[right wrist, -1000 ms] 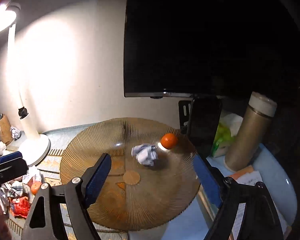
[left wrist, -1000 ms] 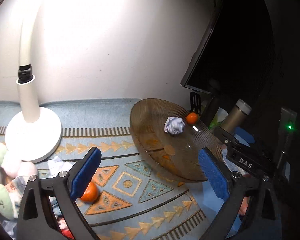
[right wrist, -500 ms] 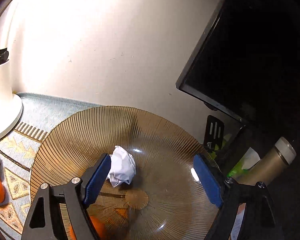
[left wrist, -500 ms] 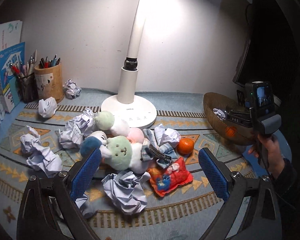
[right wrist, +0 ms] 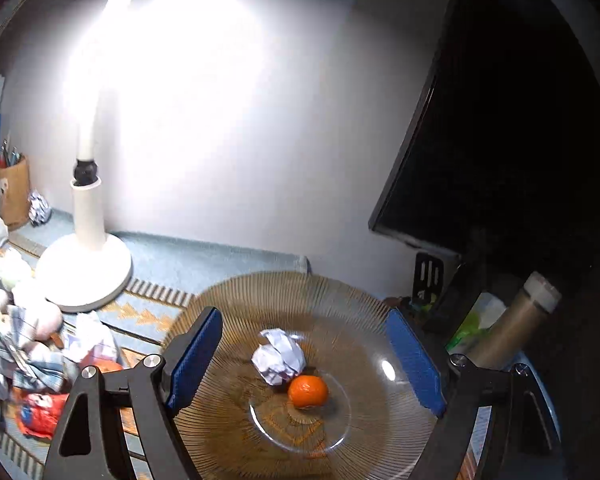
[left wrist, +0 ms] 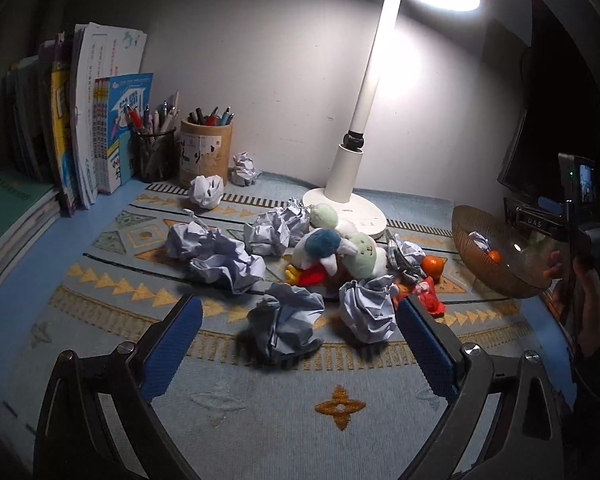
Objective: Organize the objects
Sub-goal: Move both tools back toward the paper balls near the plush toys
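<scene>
My left gripper (left wrist: 300,344) is open, low over the patterned mat (left wrist: 340,404), with a crumpled paper ball (left wrist: 286,326) just beyond its fingertips. Several more paper balls, two plush toys (left wrist: 340,248), an orange (left wrist: 432,265) and a red packet (left wrist: 428,300) lie piled in the middle. My right gripper (right wrist: 306,360) hangs open over the ribbed glass bowl (right wrist: 360,320); nothing is between its pads. In the bowl lie a paper ball (right wrist: 278,360) and an orange (right wrist: 308,391). In the left wrist view the bowl (left wrist: 512,276) sits at the right, with a hand (left wrist: 584,280) behind it.
A white desk lamp (left wrist: 352,208) stands at the back, lit. Two pen holders (left wrist: 206,148) and upright books (left wrist: 88,120) line the back left. A dark monitor (right wrist: 500,140) and a tan flask (right wrist: 516,320) stand right of the bowl.
The left wrist view swung left from the bowl to the pile, then drew back until the books showed. The right gripper moved and rolled over the bowl; the orange and paper ball shifted in its view.
</scene>
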A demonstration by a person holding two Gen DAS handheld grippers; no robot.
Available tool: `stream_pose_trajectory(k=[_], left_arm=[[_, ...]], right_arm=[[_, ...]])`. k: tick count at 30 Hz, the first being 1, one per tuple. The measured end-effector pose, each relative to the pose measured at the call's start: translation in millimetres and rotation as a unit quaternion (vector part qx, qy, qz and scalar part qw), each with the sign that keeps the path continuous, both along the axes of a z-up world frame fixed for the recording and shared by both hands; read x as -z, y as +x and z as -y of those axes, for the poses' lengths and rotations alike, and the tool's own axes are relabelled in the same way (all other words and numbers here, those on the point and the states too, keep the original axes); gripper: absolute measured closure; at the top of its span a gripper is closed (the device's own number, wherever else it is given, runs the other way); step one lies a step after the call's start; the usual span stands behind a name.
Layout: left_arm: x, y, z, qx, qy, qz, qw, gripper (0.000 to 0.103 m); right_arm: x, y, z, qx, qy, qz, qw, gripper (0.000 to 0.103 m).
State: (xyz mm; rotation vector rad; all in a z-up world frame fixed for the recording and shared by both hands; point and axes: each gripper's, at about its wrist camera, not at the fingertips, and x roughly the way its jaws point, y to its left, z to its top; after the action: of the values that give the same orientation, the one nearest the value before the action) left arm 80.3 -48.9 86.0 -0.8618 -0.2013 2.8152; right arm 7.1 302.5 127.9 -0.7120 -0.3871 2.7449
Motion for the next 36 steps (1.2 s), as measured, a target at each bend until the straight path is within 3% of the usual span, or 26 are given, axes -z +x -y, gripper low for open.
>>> stream_pose_trajectory(k=[4,8,10,14,18,26,29,32,36], left_arm=[[1.7,10.8,7.7,-0.001,-0.01,-0.013,0.9999,0.005],[15.5,0.6,3.1,-0.018,0.0,-0.017,0.9997,0.005],[26.7,-8.6,-3.3,-0.027,-0.004,-0.013,0.9995,0.005],[48.7,-17.0,-13.5,-0.031,-0.021,0.006,0.9993,0.006],[45.6,-9.5,-10.4,-0.007,-0.004,-0.009,0.9999,0.005],[48.3,-15.2,-4.9,-0.02,0.008,0.009,0.9997,0.005],[50.1,-18.3,-6.9,-0.014,0.004,0.02,0.9997,0.005],[51.7,-23.7,-7.6,-0.012,-0.001,0.034,0.9994,0.005],[54.7,-37.9,-10.2,-0.017,-0.03,0.06,0.9976,0.006]], right_arm=[[-15.9,46.2,54.9,-0.087,-0.093,-0.001,0.992,0.017],[21.5,66.0,112.6,-0.148,-0.181,0.042,0.971,0.017],[46.6,72.0,136.6,-0.145,-0.176,0.051,0.972,0.017],[82.4,72.3,154.2,-0.167,-0.194,0.086,0.963,0.017],[105.9,65.3,157.4,-0.162,-0.208,0.119,0.957,0.017],[102.3,71.4,160.3,-0.162,-0.19,0.103,0.963,0.017],[103.1,69.6,159.0,-0.16,-0.191,0.106,0.963,0.024],[105.1,61.5,160.2,-0.168,-0.202,0.124,0.957,0.035],[103.3,47.9,170.1,-0.187,-0.207,0.142,0.95,0.036]])
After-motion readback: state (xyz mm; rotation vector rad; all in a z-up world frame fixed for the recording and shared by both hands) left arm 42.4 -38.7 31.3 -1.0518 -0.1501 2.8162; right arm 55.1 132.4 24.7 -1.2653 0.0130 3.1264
